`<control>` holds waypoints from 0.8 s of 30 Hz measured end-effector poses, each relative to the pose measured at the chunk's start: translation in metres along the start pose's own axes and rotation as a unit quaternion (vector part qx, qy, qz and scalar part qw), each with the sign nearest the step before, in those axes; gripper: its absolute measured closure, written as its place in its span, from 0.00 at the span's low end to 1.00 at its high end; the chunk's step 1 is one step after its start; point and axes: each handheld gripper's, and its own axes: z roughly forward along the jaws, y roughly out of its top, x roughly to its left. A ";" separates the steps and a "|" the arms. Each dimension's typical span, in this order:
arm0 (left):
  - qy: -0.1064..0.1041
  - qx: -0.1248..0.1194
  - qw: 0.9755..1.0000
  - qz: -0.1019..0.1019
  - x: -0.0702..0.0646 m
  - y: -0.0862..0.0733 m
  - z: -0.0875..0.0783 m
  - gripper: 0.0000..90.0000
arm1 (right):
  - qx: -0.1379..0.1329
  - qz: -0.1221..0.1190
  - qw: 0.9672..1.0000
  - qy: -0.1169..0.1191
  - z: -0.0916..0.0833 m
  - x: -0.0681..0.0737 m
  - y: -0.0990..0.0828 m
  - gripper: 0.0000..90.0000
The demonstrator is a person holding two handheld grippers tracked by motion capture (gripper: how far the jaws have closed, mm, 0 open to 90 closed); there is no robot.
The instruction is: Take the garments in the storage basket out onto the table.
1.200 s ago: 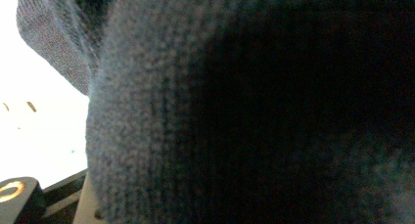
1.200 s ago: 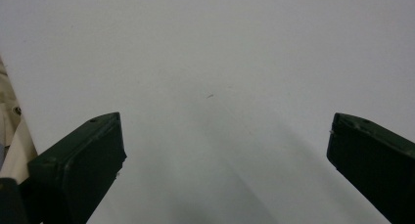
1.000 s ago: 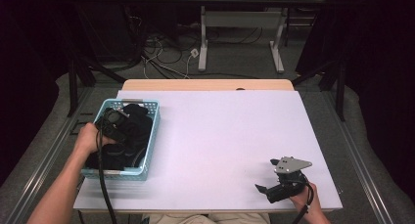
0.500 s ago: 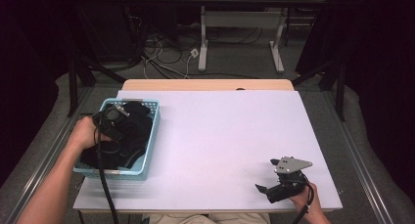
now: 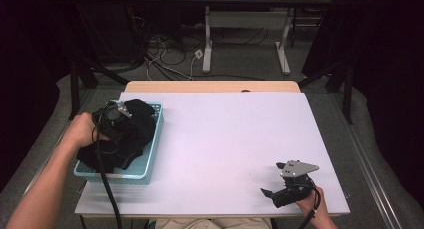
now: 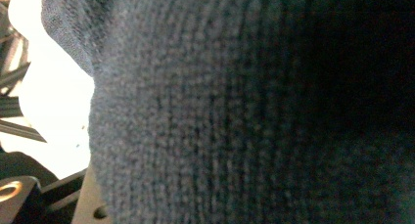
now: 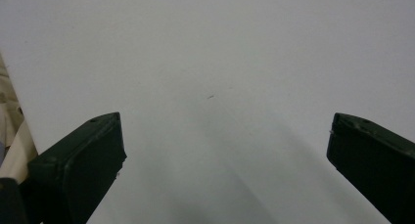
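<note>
The left hand-held gripper (image 5: 116, 123) is clamped on one dark knitted garment (image 5: 131, 136) inside the single light-blue basket (image 5: 154, 139); a trailing fold could snag the rim and tip it. The right hand-held gripper (image 5: 270, 194) rests wide open, empty, on the white tabletop (image 5: 225, 139)

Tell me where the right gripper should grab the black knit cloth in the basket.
Take the black knit cloth at the bunched fold spilling over the basket rim nearest the table centre, coming from above. That fold stands proud of the rim, and the left gripper already pinches the top.
</note>
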 end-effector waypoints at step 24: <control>-0.022 0.018 0.994 0.109 0.003 0.026 -0.046 0.48 | 0.001 -0.002 1.000 0.008 0.002 -0.001 -0.001 0.00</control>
